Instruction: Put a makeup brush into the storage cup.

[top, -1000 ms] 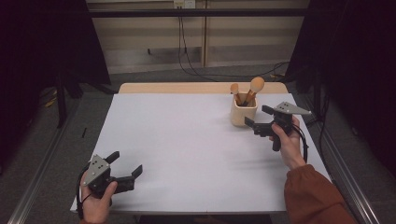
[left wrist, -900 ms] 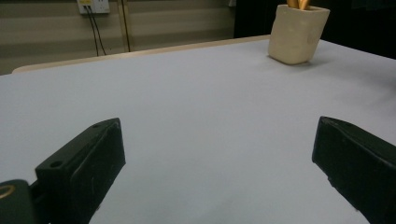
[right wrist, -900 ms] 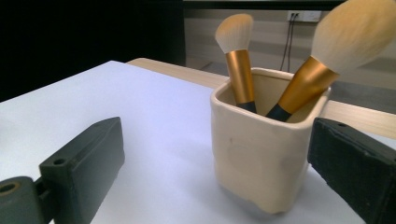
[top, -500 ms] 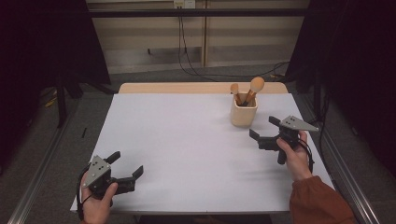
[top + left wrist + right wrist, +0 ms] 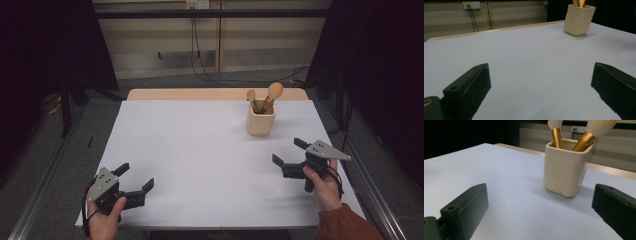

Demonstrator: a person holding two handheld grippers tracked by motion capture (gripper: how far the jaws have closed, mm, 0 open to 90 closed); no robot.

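Note:
A cream square cup (image 5: pixel 261 120) (image 5: pixel 565 167) (image 5: pixel 579 20) stands upright at the back right of the white table (image 5: pixel 200 150). Two brushes with gold handles and pale heads (image 5: pixel 274 92) (image 5: pixel 584 140) stand in it. My right gripper (image 5: pixel 287 152) (image 5: pixel 539 212) is open near the table's right edge, in front of the cup and apart from it, with nothing between its jaws. My left gripper (image 5: pixel 135 177) (image 5: pixel 539 92) is open at the front left corner, low over bare table, empty.
A wooden strip (image 5: pixel 190 94) runs along the table's far edge. Cables (image 5: pixel 200 55) hang down the back wall to the floor. Metal rails (image 5: pixel 45 200) run along the floor on either side.
My right gripper has drawn back from beside the cup toward the front right of the table, still open. The left gripper has stayed in place.

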